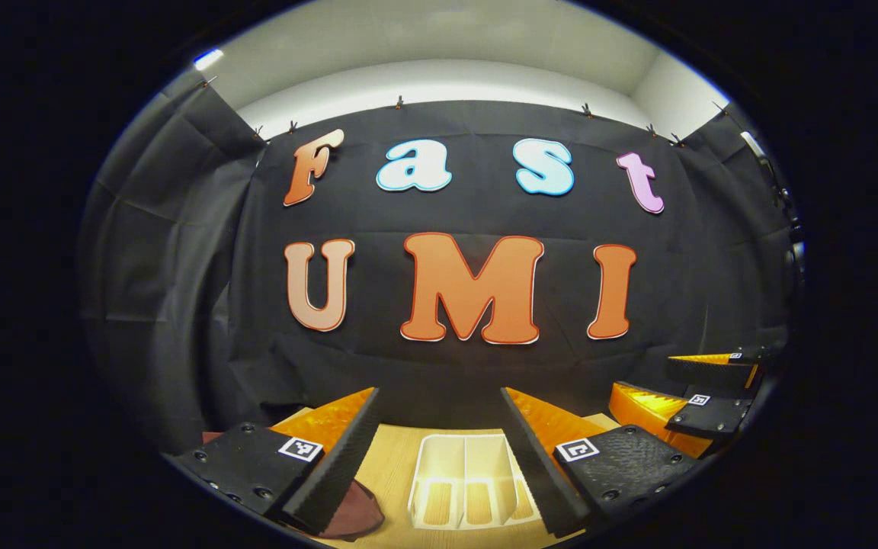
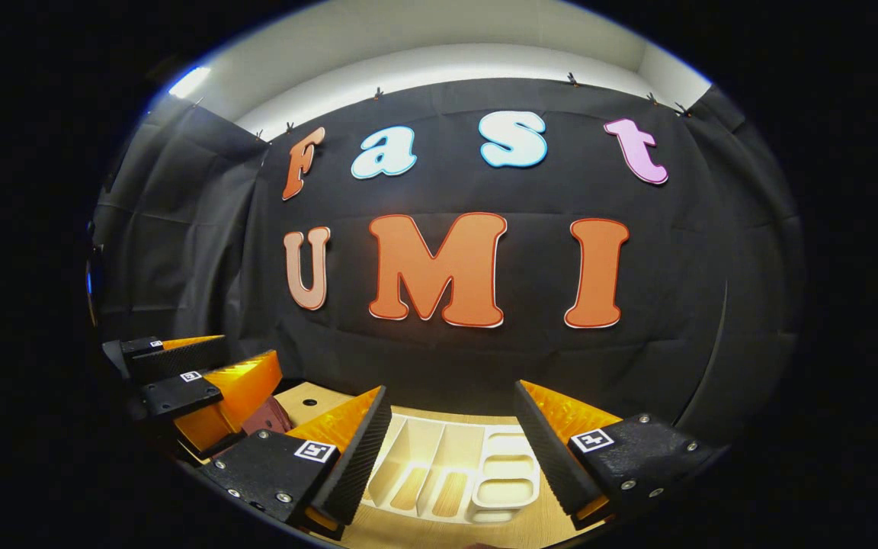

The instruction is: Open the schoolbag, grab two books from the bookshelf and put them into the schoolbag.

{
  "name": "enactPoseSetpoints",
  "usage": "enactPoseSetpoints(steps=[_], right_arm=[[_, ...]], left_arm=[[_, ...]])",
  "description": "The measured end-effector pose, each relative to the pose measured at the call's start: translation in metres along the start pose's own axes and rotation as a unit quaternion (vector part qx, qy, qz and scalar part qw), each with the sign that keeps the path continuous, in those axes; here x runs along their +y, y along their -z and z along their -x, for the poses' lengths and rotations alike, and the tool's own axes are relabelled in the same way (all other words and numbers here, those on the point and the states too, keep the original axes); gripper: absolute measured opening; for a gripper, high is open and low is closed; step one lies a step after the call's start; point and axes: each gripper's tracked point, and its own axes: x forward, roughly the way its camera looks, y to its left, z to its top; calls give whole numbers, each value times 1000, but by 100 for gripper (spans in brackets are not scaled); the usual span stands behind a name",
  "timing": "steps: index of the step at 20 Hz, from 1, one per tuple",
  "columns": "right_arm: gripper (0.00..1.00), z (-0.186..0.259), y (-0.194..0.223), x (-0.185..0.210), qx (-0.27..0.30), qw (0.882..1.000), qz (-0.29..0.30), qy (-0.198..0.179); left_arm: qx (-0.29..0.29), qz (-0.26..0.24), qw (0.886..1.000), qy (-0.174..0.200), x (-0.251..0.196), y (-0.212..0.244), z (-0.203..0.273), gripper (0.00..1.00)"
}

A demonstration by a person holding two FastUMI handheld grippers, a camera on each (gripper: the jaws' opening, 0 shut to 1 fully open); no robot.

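My left gripper (image 1: 439, 457) sits closest in the left gripper view, its jaws spread wide with nothing between them. Past the fingers lies a pale wooden table (image 1: 393, 457), and on it a white bookshelf (image 1: 466, 476) seen from above: a slotted rack with upright dividers, light wood showing through openings in its floor. I can make out no books in it from here. At the lower left, just behind my left finger, a dark reddish, rounded thing (image 1: 355, 515) lies on the table; it may be the schoolbag, but I cannot tell. My right gripper (image 1: 702, 389) shows off to the right.

In the right gripper view my right gripper (image 2: 450, 450) also stands wide, holding nothing, over the bookshelf (image 2: 454, 469). My left gripper (image 2: 203, 374) shows at the left, with the reddish thing (image 2: 267, 418) beside it.
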Motion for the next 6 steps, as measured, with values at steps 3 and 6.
enactPoseSetpoints(steps=[3, 6], right_arm=[[96, 1, -5, 0, -19, 1000, 18, 0], [83, 0, -5, 4, -20, 1000, 17, -4]], left_arm=[[2, -1, 1000, -4, 2, 2, -3, 95], [6, -1, 1000, -6, 3, 4, -5, 95]])
